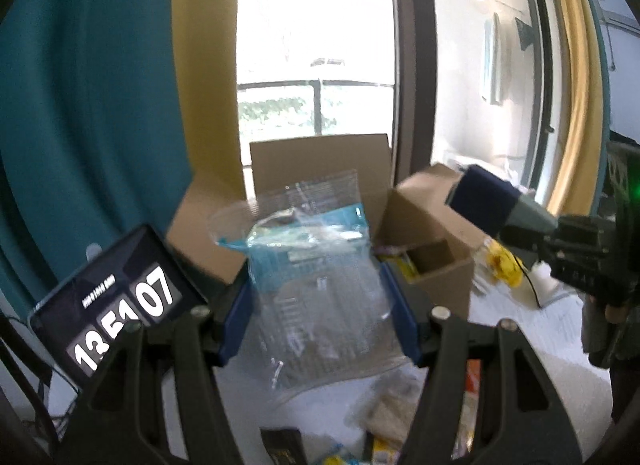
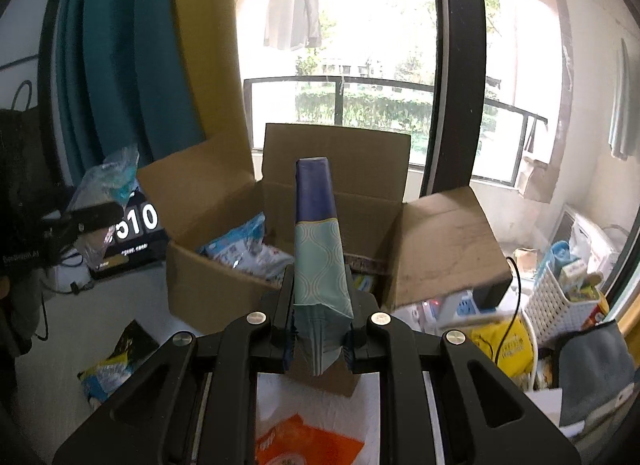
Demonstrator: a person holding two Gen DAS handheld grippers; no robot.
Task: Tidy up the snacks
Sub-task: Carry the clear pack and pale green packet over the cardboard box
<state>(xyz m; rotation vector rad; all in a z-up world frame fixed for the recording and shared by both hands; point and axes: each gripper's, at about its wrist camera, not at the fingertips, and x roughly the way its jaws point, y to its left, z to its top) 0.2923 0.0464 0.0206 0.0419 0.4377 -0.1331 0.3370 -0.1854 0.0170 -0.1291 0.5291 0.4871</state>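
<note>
My left gripper [image 1: 320,317] is shut on a clear plastic snack bag with a blue top [image 1: 316,277], held upright in front of the open cardboard box [image 1: 320,161]. My right gripper [image 2: 318,321] is shut on a teal and navy packet [image 2: 318,249], held upright just before the same box [image 2: 216,285]. Inside the box lie white and blue snack packs [image 2: 248,249]. In the left wrist view the right gripper with its navy packet [image 1: 484,201] shows at the right. In the right wrist view the left gripper and its bag [image 2: 108,189] show at the left.
A clock display [image 1: 116,301] stands left of the box. Loose snack packets [image 2: 108,373] lie on the white surface, with an orange packet [image 2: 304,445] below my right gripper. A white basket of items [image 2: 560,305] and a yellow bag [image 2: 500,341] sit at the right. Curtains and a window stand behind.
</note>
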